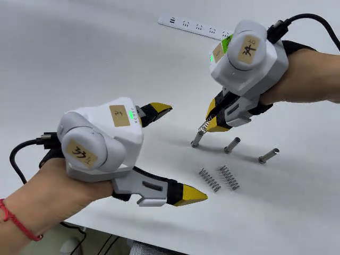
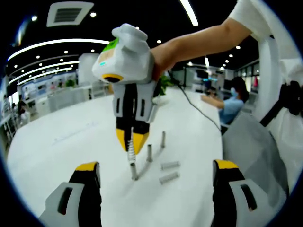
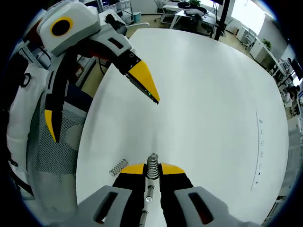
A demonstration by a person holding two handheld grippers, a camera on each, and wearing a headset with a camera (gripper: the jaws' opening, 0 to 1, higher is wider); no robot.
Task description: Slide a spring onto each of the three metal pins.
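On the white worktop (image 1: 79,53), head view: three metal pins are standing in a row – left pin (image 1: 197,139), middle pin (image 1: 232,145), right pin (image 1: 269,155). The right hand-held gripper (image 1: 212,125) is clamping one spring (image 1: 204,126) right at the left pin's top; contact unclear. Two more are lying side by side near the pins: loose spring (image 1: 209,179), other loose spring (image 1: 229,177). The left hand-held gripper (image 1: 178,152) is hanging released, jaws wide, carrying nothing.
Left gripper view: three pins, two lying springs, the held spring (image 2: 129,153) hanging over the nearest pin.
Right gripper view: jaws are squeezing the spring (image 3: 152,163); one loose spring (image 3: 119,167) is lying left of them.
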